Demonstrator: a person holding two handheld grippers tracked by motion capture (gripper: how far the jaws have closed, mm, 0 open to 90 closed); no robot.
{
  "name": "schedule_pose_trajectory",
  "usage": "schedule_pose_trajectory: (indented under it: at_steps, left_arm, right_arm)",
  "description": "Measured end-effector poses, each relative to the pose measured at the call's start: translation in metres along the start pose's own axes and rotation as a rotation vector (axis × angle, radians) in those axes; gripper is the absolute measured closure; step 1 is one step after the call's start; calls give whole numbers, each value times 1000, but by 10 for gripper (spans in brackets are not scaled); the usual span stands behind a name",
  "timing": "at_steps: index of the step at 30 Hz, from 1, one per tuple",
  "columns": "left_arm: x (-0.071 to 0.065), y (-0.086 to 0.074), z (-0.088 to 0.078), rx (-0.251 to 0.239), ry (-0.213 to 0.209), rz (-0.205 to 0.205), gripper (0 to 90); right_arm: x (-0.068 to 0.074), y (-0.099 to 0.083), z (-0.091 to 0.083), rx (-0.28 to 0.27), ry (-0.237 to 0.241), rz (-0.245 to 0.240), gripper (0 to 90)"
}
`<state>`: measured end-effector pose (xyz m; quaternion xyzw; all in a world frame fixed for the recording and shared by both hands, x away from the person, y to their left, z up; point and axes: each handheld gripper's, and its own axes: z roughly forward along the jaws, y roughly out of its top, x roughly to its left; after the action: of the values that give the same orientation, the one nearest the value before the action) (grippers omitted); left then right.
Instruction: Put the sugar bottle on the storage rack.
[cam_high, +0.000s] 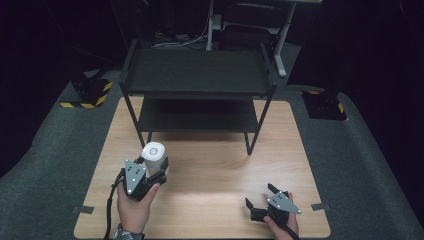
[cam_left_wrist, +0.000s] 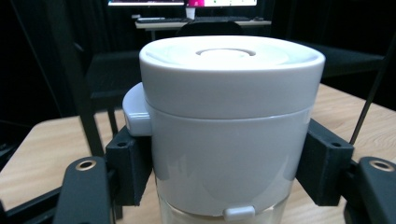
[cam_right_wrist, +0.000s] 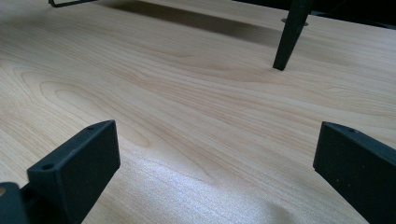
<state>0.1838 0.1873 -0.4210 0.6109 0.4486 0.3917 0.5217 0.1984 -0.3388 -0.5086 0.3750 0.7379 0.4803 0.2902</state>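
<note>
A white lidded jar (cam_high: 153, 152) stands upright on the wooden table (cam_high: 215, 165), left of centre. My left gripper (cam_high: 156, 169) is shut on the jar. In the left gripper view the jar (cam_left_wrist: 229, 130) sits between both black jaws, which press its sides below the white lid; a clear lower body shows at the bottom. My right gripper (cam_high: 261, 196) rests low near the table's front right edge, open, with nothing between its fingers. In the right gripper view its gripper (cam_right_wrist: 215, 163) has jaws spread wide over bare wood.
A black two-tier metal shelf rack (cam_high: 197, 75) stands at the back of the table; one of its legs (cam_right_wrist: 290, 35) is ahead of the right gripper. Dark floor mats surround the table.
</note>
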Motion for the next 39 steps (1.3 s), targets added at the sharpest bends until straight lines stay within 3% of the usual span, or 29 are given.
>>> schedule_pose_trajectory:
  at_steps: [10,20,32,39]
  left_arm:
    - [-9,30,16,-28,-25,13,305]
    - [-18,60,46,-49,-38,29,305]
    - [-22,79,79,-47,-15,33,305]
    - [-21,85,100,-41,0,6,305]
  right_arm:
    - [-1,0,0,-1,4,-1,1]
    - [-1,-1,0,-5,6,-1,1]
    - [-2,-2,-1,-11,10,0,1]
    - [-2,-3,-1,-14,14,3,1]
